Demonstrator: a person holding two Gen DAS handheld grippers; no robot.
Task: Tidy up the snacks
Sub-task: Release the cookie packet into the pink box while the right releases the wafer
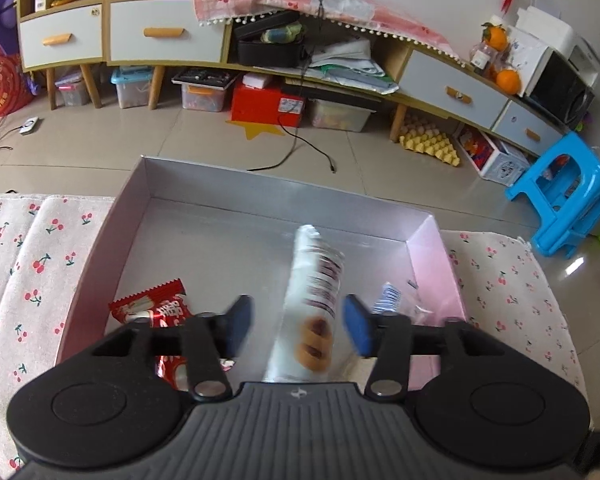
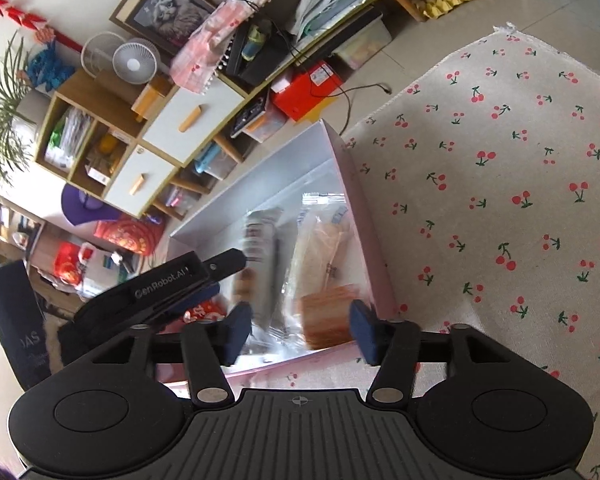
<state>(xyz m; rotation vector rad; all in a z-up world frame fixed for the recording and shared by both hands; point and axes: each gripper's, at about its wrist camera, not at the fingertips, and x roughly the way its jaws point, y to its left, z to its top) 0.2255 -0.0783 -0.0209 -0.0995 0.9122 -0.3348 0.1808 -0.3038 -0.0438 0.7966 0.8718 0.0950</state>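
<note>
A shallow silver-lined box (image 1: 220,168) sits on the cherry-print cloth. My left gripper (image 1: 298,326) hangs over it, open. A long white biscuit pack (image 1: 316,288) lies blurred between the pads, touching neither. A red snack packet (image 1: 156,308) lies in the box at the left, and a clear packet with blue print (image 1: 392,300) at the right. My right gripper (image 2: 300,334) is open above the box's near wall (image 2: 352,200). Beyond its pads lies a clear bag of orange wafers (image 2: 324,264), beside the biscuit pack (image 2: 260,248). The left gripper (image 2: 216,280) shows at the left.
The cherry-print cloth (image 1: 28,264) spreads on both sides of the box. Past the table edge is tiled floor with a black cable (image 1: 308,148). A low cabinet (image 1: 164,32) has storage bins under it, and a blue stool (image 1: 564,196) stands at the right.
</note>
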